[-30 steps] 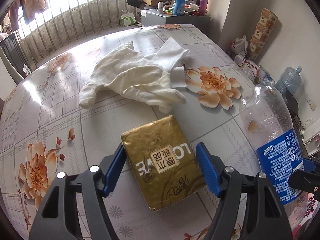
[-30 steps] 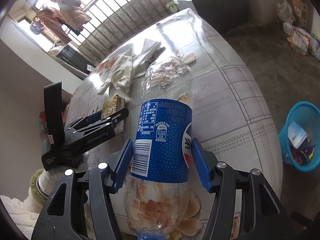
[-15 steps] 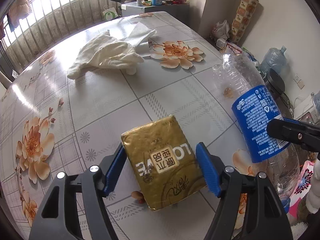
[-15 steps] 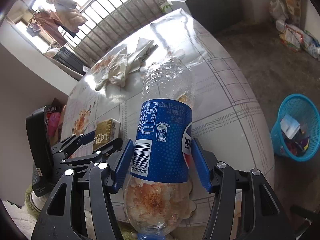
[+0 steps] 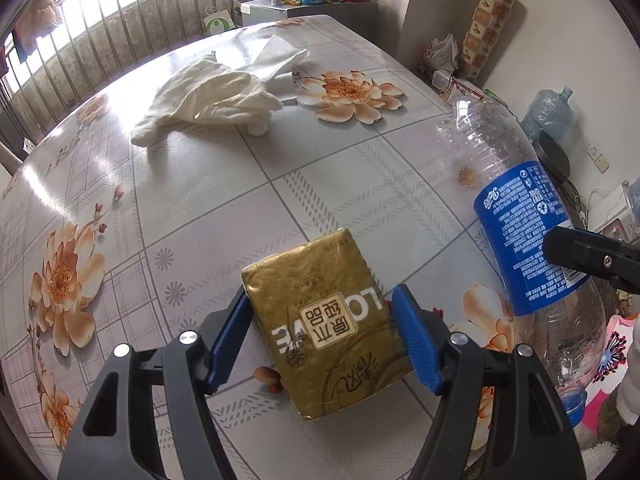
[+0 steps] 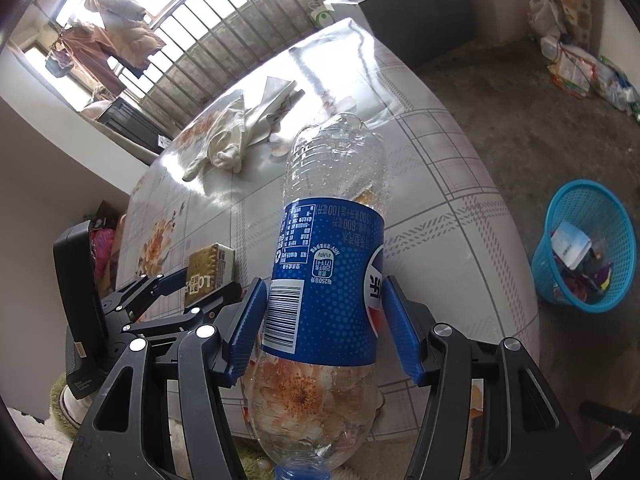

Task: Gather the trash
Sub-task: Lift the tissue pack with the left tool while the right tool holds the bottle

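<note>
Since the earlier frames, your left hand has carried its load back toward the near edge of the table: the white cloth now lies much farther away in the left wrist view, and more patterned tabletop shows between it and you. Your right hand has hardly shifted.

Your left gripper is clamped on the gold tissue pack, blue pads pressed to both of its long sides, with the pack held clear above the tabletop. Your right gripper is clamped on the plastic bottle across its blue label, neck pointing down toward you and base pointing away (it looks empty, so it may flex under the pads).

Both pickups look done, so the step in hand is the carry to the bin. The blue basket stands on the floor to the right of the table, well apart from both loads, and already holds some litter.

Next, swing right past the table's edge and bring one load over the basket's mouth before you let the pads part. The bottle is nearer that side, so take it first; keep the left gripper trailing so the two tools, now close beside each other, do not knock.
</note>
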